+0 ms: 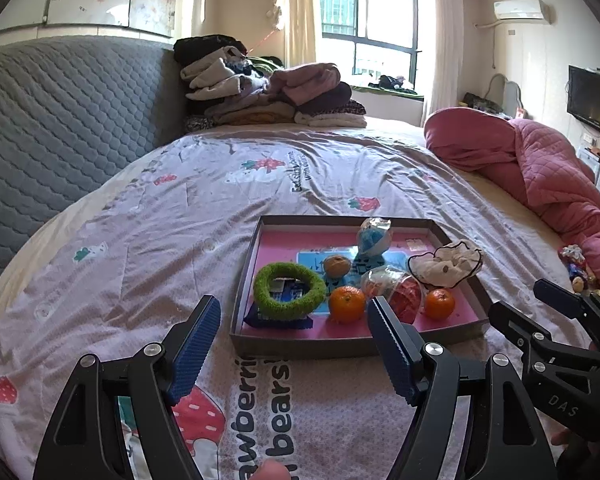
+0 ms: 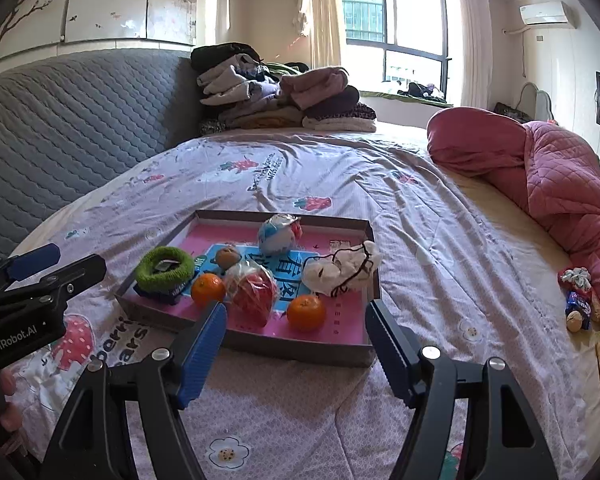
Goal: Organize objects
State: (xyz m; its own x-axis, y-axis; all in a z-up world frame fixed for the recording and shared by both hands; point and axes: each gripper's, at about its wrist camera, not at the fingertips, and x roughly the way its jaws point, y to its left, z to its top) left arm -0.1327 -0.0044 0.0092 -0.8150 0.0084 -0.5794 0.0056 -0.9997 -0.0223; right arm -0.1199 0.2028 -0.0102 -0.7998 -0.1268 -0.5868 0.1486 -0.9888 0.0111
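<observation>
A tray (image 2: 172,322) sits on the bed (image 2: 420,208), holding a ring (image 2: 164,270) at left, two oranges (image 2: 208,289) in front and a cloth (image 2: 340,270) at right; folded clothes (image 2: 276,92) lie behind.

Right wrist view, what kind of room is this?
Most likely a bedroom in a home. A bed with a printed sheet fills the view, a grey padded headboard behind it. Folded clothes are piled on it, beside a pink quilt.
</observation>
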